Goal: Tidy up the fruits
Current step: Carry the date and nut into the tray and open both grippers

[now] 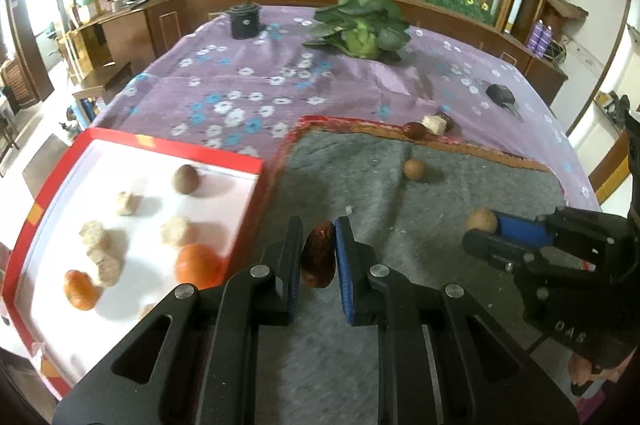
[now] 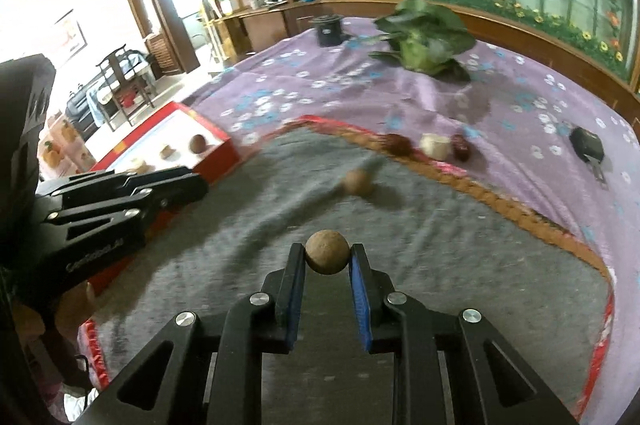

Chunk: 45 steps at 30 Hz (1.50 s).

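Note:
My left gripper (image 1: 319, 229) is shut on a dark red date (image 1: 318, 255), held above the grey mat (image 1: 360, 185) just right of the red box (image 1: 256, 193). The box's white floor holds two oranges (image 1: 198, 265), a brown longan (image 1: 186, 179) and several pale lumps. My right gripper (image 2: 327, 251) is shut on a round tan longan (image 2: 326, 251) at its fingertips; it also shows in the left wrist view (image 1: 482, 231). Another longan (image 1: 414, 169) lies on the mat. Two dates (image 2: 398, 144) and a pale lump (image 2: 435, 146) lie at the mat's far edge.
A purple flowered cloth (image 1: 240, 93) covers the table. A leafy cabbage (image 1: 360, 25) and a black pot (image 1: 244, 21) stand at the back. A small black device (image 1: 500, 95) lies at the right. The left gripper's body (image 2: 100, 209) shows at the left of the right wrist view.

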Tool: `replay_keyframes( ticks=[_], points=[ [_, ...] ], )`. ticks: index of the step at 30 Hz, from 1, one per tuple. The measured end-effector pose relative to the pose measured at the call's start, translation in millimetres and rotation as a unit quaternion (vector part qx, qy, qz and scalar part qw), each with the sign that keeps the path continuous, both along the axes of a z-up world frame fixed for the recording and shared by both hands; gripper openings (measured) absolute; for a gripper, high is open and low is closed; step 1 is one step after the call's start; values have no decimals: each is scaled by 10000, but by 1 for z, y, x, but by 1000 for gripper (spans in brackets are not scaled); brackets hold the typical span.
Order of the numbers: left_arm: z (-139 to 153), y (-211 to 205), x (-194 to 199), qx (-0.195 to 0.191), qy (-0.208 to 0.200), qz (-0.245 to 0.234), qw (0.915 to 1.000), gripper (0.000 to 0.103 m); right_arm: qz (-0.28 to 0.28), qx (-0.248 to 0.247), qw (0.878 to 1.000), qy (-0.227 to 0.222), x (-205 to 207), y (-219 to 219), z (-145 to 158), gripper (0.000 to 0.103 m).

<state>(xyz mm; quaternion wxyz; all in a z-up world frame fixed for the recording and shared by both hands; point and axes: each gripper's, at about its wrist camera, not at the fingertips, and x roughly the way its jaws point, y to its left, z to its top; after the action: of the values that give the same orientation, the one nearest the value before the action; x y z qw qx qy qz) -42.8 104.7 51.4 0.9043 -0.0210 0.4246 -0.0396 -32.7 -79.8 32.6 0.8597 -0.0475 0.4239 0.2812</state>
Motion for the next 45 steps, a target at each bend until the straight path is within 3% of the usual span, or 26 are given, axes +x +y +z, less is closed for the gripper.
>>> replay_keyframes(
  ticks=[16, 26, 45],
  points=[
    [3, 69, -35, 157, -75, 621, 9979, 15, 876, -43, 9961, -76, -26, 89, 7, 22],
    [-4, 100, -44, 122, 25, 858, 9962, 15, 1112, -24, 9938, -57, -27, 120, 5, 22],
    [-18, 128, -50, 159, 228, 1069, 9939, 16, 1735, -128, 9847, 39, -8, 189, 0, 21]
  ],
)
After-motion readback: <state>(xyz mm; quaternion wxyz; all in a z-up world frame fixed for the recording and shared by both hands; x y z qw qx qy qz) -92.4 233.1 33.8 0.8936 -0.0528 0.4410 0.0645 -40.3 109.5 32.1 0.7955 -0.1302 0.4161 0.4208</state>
